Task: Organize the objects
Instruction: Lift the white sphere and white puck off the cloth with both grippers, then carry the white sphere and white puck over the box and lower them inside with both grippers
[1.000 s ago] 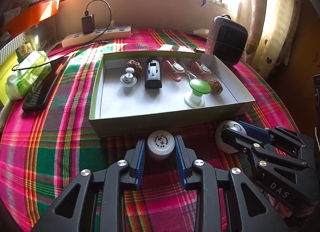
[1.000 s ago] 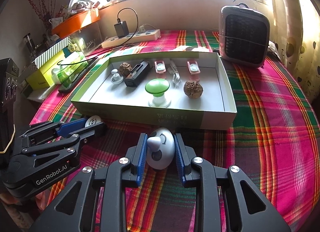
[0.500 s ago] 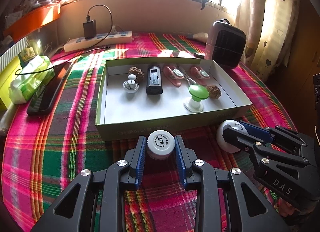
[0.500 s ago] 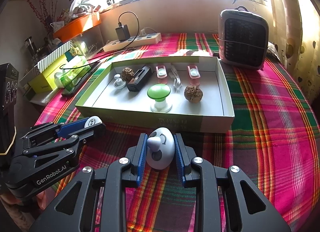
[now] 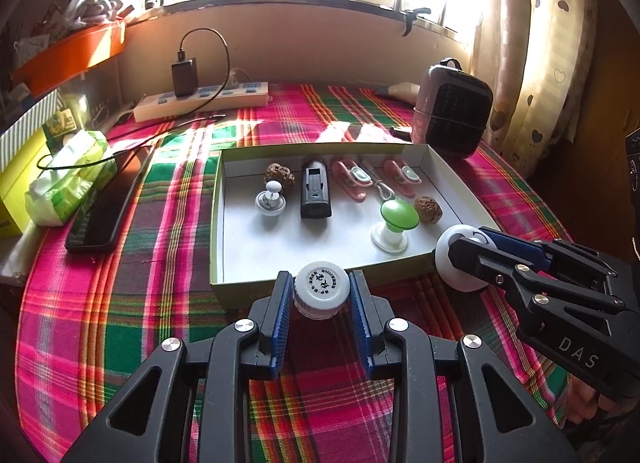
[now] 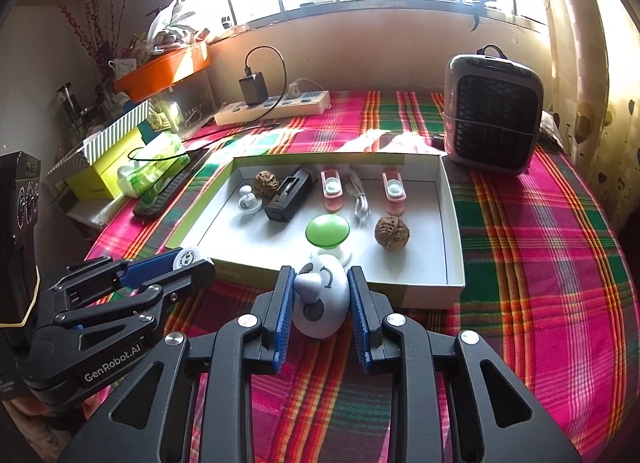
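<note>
Lettering reads "GenRobot.AI" on the left gripper [image 6: 188,263] seen from the right wrist, and "DAS" on the right gripper [image 5: 460,251] seen from the left wrist; the print ringing the white cap of the jar [image 5: 322,289] is too small to read. Left gripper pads press both sides of that jar, holding it just at 6 o'clock of the box [image 5: 218,223], over its near wall. Right gripper clamps a white egg-shaped toy [image 6: 320,299] with a pointed nose and a drawn arrow, at the box's near edge. Box sits on the plaid surface [image 6: 540,263] and holds a green knob [image 6: 328,233] on a white base, two walnuts [image 6: 391,232], a black charger [image 6: 290,195], two pink clips [image 6: 331,189], a white cable [image 6: 360,203] and a small white knob [image 6: 250,201]. At 1 o'clock of the box stands a heater [image 6: 494,123]; at 11 o'clock lies a power strip [image 6: 276,105] with a black adapter plugged in; at 9 o'clock lie a dark phone [image 5: 104,203] and a tissue pack [image 5: 68,179]. Nothing stands between the grippers and the box.
</note>
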Demonstrator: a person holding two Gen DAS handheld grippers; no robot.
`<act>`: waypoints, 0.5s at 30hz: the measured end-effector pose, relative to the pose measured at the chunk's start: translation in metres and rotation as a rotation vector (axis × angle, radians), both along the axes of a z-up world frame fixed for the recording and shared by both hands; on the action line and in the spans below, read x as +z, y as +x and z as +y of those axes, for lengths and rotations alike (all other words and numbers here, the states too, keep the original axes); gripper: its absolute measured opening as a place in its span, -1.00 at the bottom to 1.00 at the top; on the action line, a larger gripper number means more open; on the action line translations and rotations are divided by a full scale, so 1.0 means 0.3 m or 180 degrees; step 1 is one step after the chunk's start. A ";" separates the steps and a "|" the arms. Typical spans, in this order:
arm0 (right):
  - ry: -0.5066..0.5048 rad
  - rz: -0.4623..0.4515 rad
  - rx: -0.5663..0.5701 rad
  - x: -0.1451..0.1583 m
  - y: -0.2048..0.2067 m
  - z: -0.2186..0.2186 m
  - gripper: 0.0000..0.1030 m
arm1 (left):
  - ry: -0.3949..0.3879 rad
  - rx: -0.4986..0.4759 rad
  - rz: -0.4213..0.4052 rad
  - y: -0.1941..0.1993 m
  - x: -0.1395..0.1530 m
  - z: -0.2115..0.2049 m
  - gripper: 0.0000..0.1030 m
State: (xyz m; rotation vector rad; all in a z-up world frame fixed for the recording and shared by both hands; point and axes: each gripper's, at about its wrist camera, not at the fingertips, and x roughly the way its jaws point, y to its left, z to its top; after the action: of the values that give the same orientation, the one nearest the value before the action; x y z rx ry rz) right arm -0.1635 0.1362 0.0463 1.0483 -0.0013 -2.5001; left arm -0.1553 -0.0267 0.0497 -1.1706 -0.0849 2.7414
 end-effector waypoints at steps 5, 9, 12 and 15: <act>0.0004 0.0025 0.0025 0.017 -0.028 -0.011 -0.46 | -0.0002 0.0017 0.0011 -0.021 0.007 -0.006 -0.48; 0.0019 0.0034 0.0044 0.029 -0.058 -0.019 -0.46 | -0.0005 0.0047 0.0037 -0.040 0.015 -0.018 -0.48; 0.0018 0.0031 0.0050 0.035 -0.087 -0.027 -0.46 | -0.0007 0.0069 0.0035 -0.058 0.016 -0.028 -0.49; 0.0009 0.0002 0.0067 0.035 -0.119 -0.038 -0.46 | 0.0001 0.0083 0.0032 -0.073 0.014 -0.034 -0.49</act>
State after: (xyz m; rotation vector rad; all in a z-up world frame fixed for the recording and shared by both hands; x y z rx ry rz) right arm -0.1993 0.1249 0.0568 1.0435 0.0133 -2.4821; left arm -0.1772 -0.0370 0.0539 -1.1637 -0.1001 2.7696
